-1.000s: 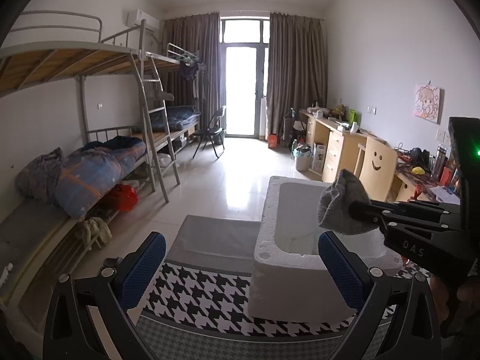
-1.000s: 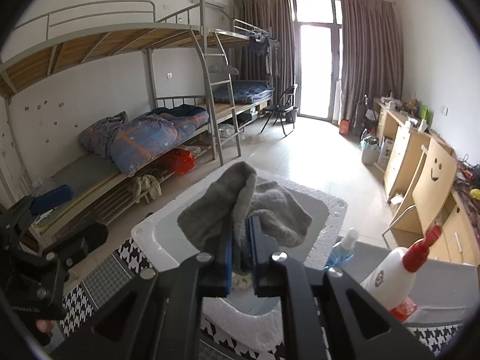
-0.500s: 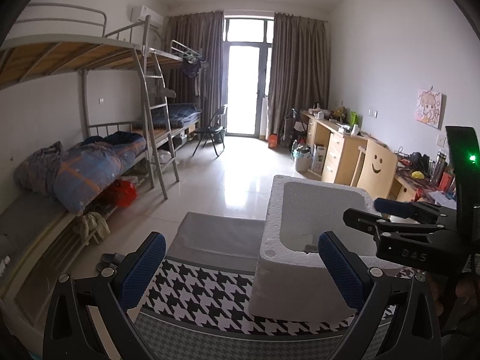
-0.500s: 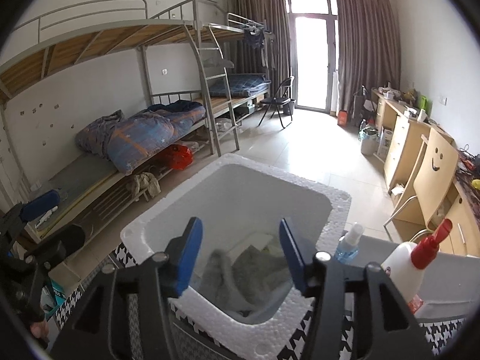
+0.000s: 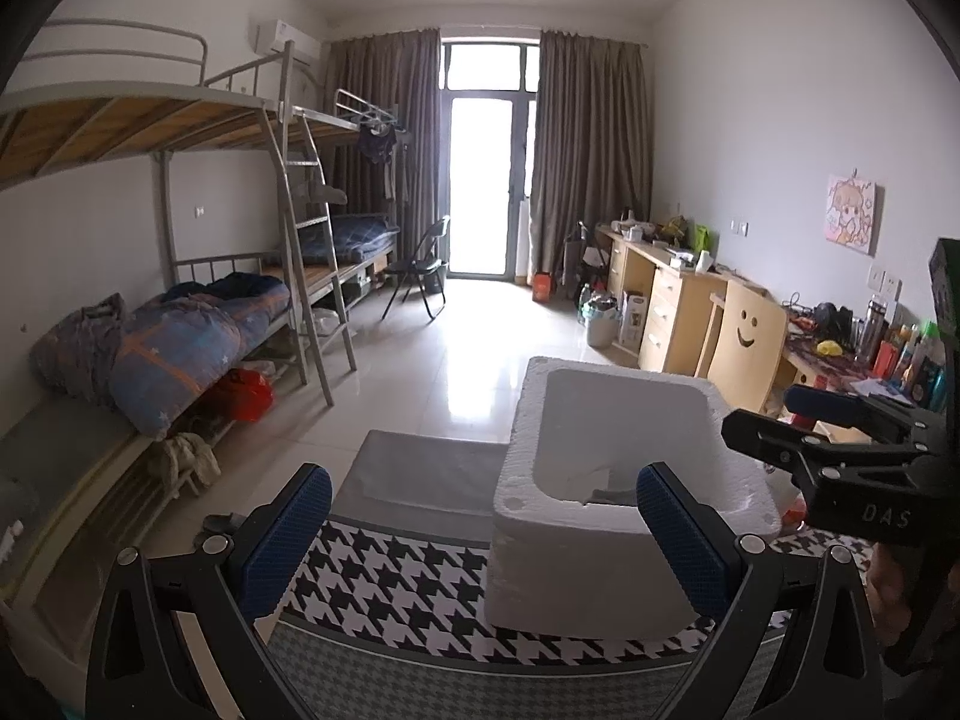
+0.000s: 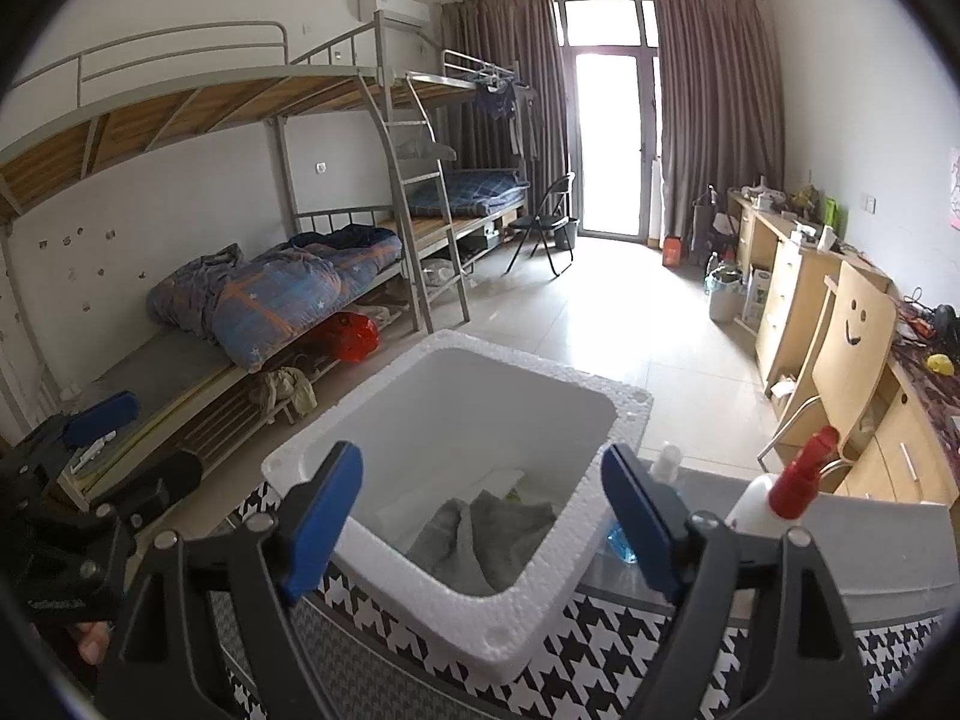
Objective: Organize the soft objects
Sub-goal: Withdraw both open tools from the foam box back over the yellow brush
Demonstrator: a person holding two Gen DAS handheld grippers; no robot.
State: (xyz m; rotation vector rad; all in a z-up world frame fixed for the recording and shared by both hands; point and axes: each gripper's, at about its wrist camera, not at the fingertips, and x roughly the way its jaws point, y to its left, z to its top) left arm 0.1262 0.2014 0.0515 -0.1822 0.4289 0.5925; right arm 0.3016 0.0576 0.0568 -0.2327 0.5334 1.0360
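Daylight enters through the glass door at the far end of the room, blown out to plain white in both views, and throws a bright glare patch on the floor tiles before it. The near part is dimmer; the space under the bunk beds on the left lies in shadow. Both pictures are sharp, with strong fisheye bending and black vignetted corners.

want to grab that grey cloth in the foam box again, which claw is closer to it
Right. The right claw, jaws opening and empty, hangs just above the grey cloth in the foam box. The left claw sits beside the box.
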